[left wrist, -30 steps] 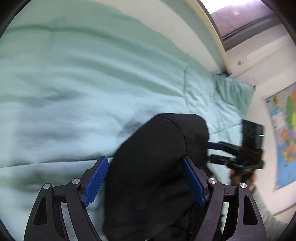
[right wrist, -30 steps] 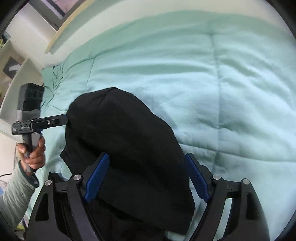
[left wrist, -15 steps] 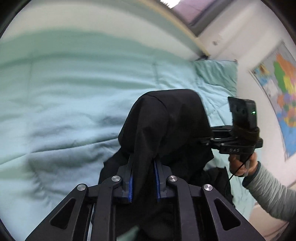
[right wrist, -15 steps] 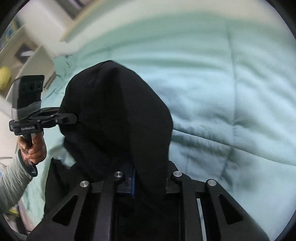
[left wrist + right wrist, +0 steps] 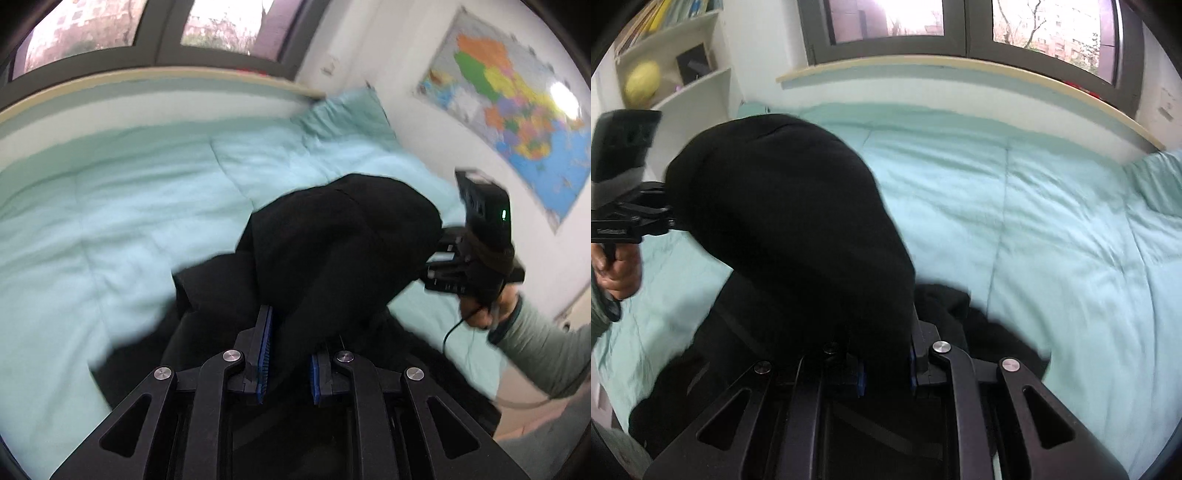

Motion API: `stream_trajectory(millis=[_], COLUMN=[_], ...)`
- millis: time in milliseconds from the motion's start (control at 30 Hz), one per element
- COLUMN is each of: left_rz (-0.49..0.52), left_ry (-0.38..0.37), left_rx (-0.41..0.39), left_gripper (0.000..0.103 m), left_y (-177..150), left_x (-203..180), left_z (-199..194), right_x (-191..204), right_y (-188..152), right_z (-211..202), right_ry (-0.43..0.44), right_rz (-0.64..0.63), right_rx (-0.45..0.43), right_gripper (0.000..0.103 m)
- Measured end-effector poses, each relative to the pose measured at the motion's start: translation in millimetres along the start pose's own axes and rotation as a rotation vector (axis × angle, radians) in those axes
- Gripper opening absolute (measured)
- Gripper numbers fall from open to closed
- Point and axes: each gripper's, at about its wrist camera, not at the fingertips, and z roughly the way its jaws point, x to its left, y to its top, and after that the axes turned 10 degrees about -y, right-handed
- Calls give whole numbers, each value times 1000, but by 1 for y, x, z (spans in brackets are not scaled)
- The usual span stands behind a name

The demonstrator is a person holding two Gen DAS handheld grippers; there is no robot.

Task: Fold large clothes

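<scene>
only the left wrist view shows a wall map (image 5: 517, 107); the right, shelves (image 5: 683, 85). both the left gripper (image 5: 286, 354) and right gripper (image 5: 886, 365) pinch the black garment (image 5: 343, 243), draped between them above the quilt (image 5: 110, 221).

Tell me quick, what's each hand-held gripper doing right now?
Left hand-held gripper: closed, holding the bunched black fabric garment.
Right hand-held gripper: closed, holding the same garment.
</scene>
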Motion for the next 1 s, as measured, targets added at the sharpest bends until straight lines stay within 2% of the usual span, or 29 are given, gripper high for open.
stream_trajectory(millis=[133, 267, 367, 433, 467, 533, 567, 633, 733, 767, 800, 833, 867, 933, 1000], left_rz=[-84, -259, -334, -326, -306, -251, -227, -182, -166, -174, -190, -215, -234, -296, -334], left_ry=[-65, -48, -15, -27, -34, -30, -26, -34, -65, -85, -93, -83, -71, -75, -86], left_rx=[129, 244, 275, 261, 259, 239, 221, 164, 47, 8, -31, -69, -88, -101, -76], left_gripper=[17, 18, 17, 17, 17, 18, 18, 19, 25, 27, 28, 29, 29, 29, 29], left_y=[-74, -147, -167, -163, -158, -144, -135, -113, -70, -60, -47, -32, -24, -13, -16], left_x=[-33, -22, -16, -21, -25, -37, -42, -51, -53, -50, -45, -36, -32, -16, -6], left_z=[18, 47, 43, 25, 15, -9, -20, -39, -55, -57, -56, -52, -45, -28, -5], right_x=[20, 30, 39, 35, 29, 17, 11, 1, -5, -7, -1, 6, 12, 32, 49], right_y=[-55, -114, -147, -154, -153, -144, -138, -119, -71, -57, -34, -15, -3, 16, 14], right_z=[-18, -7, -3, -7, -9, -23, -31, -46, -61, -60, -55, -48, -41, -21, 1], right_ry=[-25, 12, 7, 41, 45, 29, 25, 30, 51, 65, 75, 78, 78, 66, 78], right_rz=[21, 95, 117, 161, 179, 202, 213, 236, 252, 255, 255, 255, 252, 229, 205], right_rx=[82, 222, 317, 349, 345, 316, 296, 242, 141, 120, 103, 99, 106, 112, 145], right_gripper=[19, 20, 20, 21, 22, 30, 31, 31, 32, 33, 38, 48, 50, 50, 50])
